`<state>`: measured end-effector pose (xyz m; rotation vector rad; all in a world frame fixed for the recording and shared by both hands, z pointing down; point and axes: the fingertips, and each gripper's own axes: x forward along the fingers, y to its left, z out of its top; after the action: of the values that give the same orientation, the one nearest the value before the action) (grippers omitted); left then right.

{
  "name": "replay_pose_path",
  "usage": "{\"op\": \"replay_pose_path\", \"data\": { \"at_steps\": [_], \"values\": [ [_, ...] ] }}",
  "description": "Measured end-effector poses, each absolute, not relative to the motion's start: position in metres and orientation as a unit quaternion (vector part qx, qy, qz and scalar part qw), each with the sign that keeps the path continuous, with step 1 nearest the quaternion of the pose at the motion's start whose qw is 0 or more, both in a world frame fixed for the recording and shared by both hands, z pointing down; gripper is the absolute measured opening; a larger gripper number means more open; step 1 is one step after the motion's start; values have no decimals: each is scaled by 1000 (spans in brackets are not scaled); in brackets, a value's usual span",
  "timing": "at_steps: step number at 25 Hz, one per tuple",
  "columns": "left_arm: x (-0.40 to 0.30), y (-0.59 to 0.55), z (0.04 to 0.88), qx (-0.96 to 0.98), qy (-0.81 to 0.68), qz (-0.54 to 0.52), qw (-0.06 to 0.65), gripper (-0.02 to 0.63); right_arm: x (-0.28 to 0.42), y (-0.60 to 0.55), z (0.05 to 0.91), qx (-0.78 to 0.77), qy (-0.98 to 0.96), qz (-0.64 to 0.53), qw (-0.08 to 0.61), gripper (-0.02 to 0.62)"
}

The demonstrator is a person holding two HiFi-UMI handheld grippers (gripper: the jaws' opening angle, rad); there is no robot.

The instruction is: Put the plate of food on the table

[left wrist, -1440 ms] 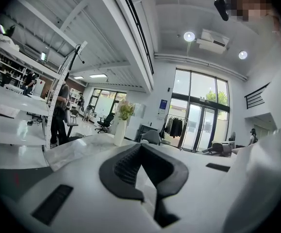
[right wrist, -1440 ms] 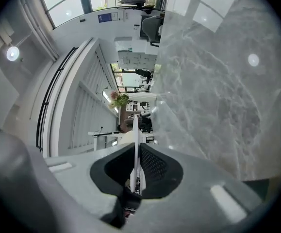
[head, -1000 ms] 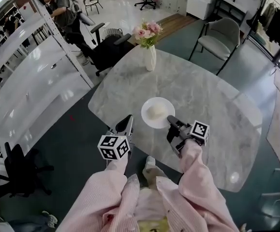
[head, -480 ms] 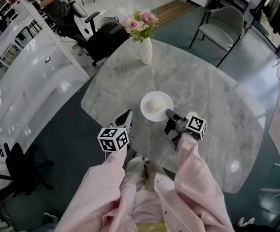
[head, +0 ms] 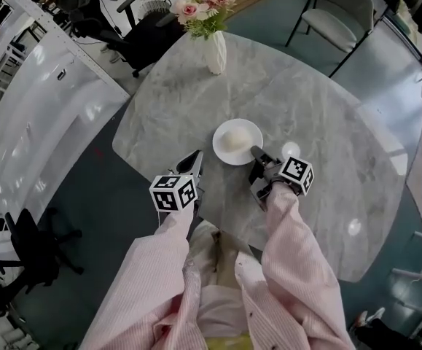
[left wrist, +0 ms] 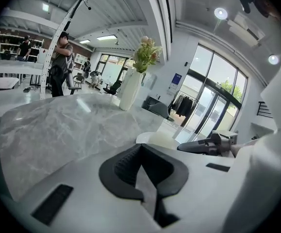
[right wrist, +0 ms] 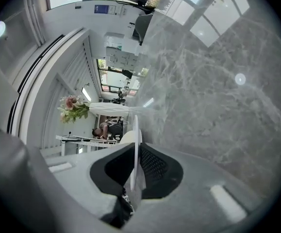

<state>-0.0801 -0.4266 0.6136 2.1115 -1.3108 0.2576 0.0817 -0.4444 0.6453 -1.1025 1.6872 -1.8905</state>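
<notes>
A white plate [head: 248, 130] carrying a pale round bun [head: 232, 141] lies over the near part of the grey marble table [head: 305, 100]. I cannot tell whether it rests on the top or hangs just above it. My right gripper [head: 256, 152] is shut on the plate's near right rim. In the right gripper view the plate [right wrist: 135, 130] runs edge-on between the dark pads of that gripper [right wrist: 134, 152]. My left gripper [head: 195, 155] hovers at the table's near edge, left of the plate, shut and empty. In the left gripper view its pads [left wrist: 125, 166] meet, with the plate [left wrist: 152, 139] ahead.
A white vase [head: 216, 52] with pink flowers [head: 200, 4] stands at the table's far side. A grey chair [head: 337, 22] is behind the table on the right, a black office chair [head: 143, 36] on the left. A white bench [head: 43, 122] runs along the left.
The view has slid so the table sits lower and closer. The plate stays in the right gripper's hold and both grippers have kept their places beside it.
</notes>
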Motion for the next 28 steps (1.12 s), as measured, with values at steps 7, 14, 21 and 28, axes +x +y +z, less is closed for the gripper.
{"op": "replay_pose_path", "data": {
  "at_steps": [7,14,21,28],
  "values": [
    [-73,-430,628,802,-485,113,330,-5,80,-445,654,-409,602,-666,164,20],
    [-70,-435,635,802,-479,118,336,-5,82,-450,660,-435,599,-659,133,20],
    [-68,-438,638,804,-471,123,340,-5,79,-452,663,-450,611,-645,90,26],
    [-64,-438,637,808,-463,127,342,-5,76,-448,668,-481,647,-592,-17,48]
  ]
}}
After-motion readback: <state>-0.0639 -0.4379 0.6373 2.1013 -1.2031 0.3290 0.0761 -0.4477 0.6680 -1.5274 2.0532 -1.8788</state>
